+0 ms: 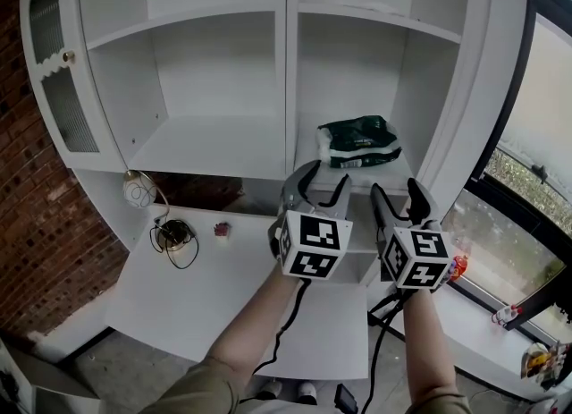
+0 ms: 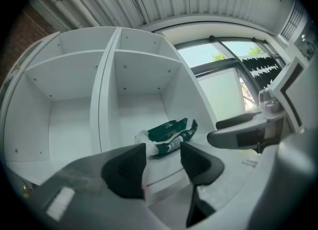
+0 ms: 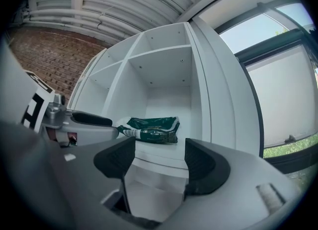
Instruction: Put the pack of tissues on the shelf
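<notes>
A dark green and white pack of tissues (image 1: 359, 141) lies on the right-hand shelf (image 1: 398, 173) of the white cabinet, near its front edge. The same pack (image 2: 169, 133) shows beyond the jaws in the left gripper view, and the pack (image 3: 151, 129) also lies ahead in the right gripper view. My left gripper (image 1: 322, 185) hangs just in front of and below the shelf, open and empty. My right gripper (image 1: 397, 198) floats beside it to the right, also open with nothing between its jaws. Neither gripper touches the pack.
The cabinet has an empty left compartment (image 1: 206, 148) and upper shelves. An open door with a glass panel (image 1: 55, 81) stands at the left. On the lower white counter (image 1: 179, 287) lie a coiled cable with a round object (image 1: 174, 235) and a small red thing (image 1: 221, 229). A window (image 1: 536, 126) is at the right.
</notes>
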{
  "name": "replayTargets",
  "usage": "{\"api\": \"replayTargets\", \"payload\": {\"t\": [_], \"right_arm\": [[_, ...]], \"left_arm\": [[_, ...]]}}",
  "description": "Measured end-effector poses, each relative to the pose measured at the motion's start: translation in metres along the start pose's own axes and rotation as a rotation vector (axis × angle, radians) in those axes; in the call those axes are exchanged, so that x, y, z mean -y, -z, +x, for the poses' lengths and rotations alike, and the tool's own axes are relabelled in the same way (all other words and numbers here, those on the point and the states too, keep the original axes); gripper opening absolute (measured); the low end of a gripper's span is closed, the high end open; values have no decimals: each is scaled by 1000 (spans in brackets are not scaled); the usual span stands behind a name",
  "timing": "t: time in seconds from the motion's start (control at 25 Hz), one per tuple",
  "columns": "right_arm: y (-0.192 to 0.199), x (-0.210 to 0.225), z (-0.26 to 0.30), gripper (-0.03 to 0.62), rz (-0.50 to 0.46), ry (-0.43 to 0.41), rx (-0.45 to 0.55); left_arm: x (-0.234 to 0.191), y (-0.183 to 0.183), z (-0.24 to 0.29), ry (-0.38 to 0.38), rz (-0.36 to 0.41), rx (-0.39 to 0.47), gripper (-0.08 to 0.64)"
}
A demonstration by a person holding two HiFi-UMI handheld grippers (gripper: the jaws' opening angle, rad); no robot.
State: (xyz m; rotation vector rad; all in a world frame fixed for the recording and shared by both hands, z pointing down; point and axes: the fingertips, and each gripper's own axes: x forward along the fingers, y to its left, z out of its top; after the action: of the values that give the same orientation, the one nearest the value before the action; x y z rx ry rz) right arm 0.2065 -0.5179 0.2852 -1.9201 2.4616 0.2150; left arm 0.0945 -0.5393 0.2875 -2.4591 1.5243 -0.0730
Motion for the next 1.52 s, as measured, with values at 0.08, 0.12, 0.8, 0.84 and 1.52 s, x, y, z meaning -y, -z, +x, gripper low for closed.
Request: {"api": "replayTargets", "payload": {"t": [0.08, 0.12, 0.8, 0.84, 1.52], "right_arm": [[5, -3, -2, 316, -5, -5, -14], [9, -5, -3, 316, -10, -9, -23], [66, -20, -36, 205, 31, 16, -95], [69, -21, -38, 196, 33, 18, -98], [110, -29, -74, 86, 78, 54, -148]], "left_arm": [[3, 3, -4, 6, -5, 6, 230], [4, 5, -6, 7, -9, 14, 230], [9, 56, -48, 35, -80, 7, 175], [9, 60, -50, 33, -83, -1, 169], [12, 110, -86, -3, -151, -40, 80]]}}
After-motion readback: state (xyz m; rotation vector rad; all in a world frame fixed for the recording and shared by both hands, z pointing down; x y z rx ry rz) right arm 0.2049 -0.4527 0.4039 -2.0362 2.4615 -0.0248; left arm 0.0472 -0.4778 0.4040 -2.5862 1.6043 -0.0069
